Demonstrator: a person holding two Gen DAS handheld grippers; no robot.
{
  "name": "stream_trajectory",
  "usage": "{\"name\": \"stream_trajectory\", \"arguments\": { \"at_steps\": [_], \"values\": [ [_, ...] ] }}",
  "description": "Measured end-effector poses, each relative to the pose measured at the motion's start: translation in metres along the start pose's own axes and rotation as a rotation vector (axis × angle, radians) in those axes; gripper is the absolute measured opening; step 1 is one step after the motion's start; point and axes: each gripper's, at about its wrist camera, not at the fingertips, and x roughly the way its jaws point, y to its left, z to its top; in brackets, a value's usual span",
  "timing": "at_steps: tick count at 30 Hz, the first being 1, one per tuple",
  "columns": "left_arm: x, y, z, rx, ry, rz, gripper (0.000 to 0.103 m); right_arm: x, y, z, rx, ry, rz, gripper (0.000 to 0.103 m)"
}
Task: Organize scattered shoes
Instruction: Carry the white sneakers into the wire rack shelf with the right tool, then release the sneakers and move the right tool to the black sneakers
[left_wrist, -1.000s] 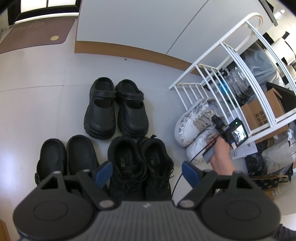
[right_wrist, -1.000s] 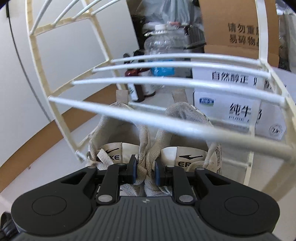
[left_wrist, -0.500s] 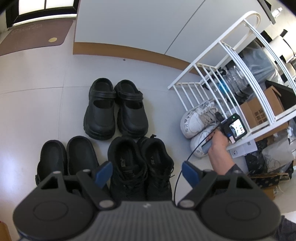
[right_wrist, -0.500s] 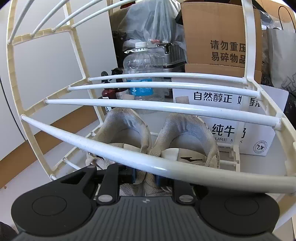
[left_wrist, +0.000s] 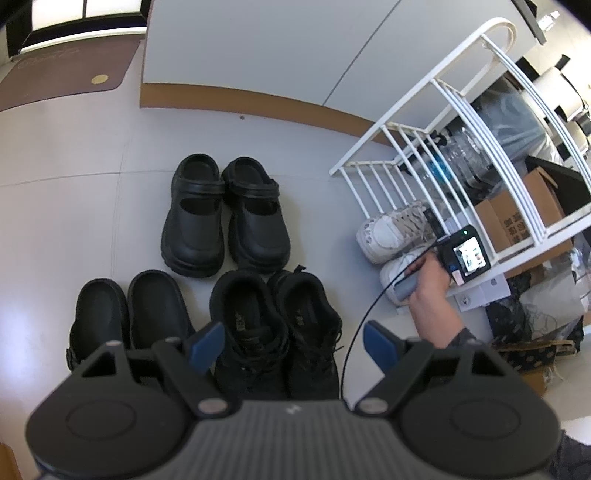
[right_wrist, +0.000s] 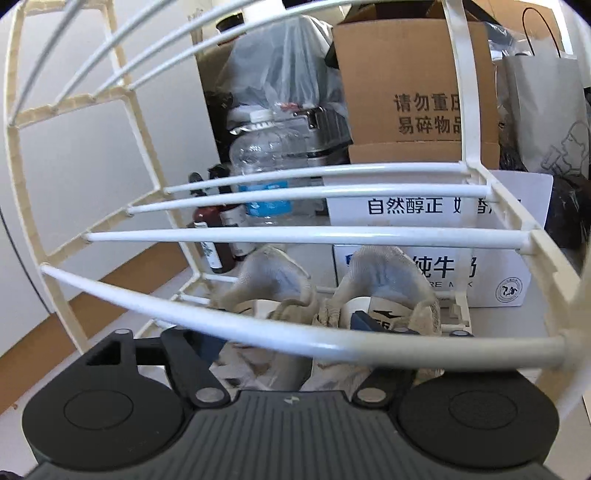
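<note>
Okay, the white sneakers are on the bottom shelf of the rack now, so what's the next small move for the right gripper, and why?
Probably draw the right gripper straight back out from under the rack rail. Its jaws are open and the white sneakers sit side by side on the lower shelf, apparently placed. Three black pairs remain on the floor.

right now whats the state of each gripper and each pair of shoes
left gripper: open, empty, above the black shoes
right gripper: open, around the white sneakers' heels
white sneakers: side by side on the white rack's bottom shelf
black sneakers: paired on the floor
black clogs: paired on the floor
black slippers: paired on the floor
</note>
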Motion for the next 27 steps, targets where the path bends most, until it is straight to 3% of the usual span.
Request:
{"name": "stream_trajectory", "arguments": {
  "at_steps": [3, 12, 27],
  "values": [
    [0.0, -0.002, 0.0, 0.0, -0.005, 0.002, 0.084, -0.007, 0.003, -0.002, 0.016, 0.023, 0.012, 0.085],
    [-0.011, -0.01, 0.003, 0.029, -0.051, 0.021, 0.084, -0.025, -0.002, -0.014, 0.065, 0.216, 0.078, 0.085],
    [-0.01, -0.003, 0.009, 0.005, -0.078, 0.098, 0.084, -0.092, -0.002, -0.023, -0.141, 0.332, 0.366, 0.085]
  ]
}}
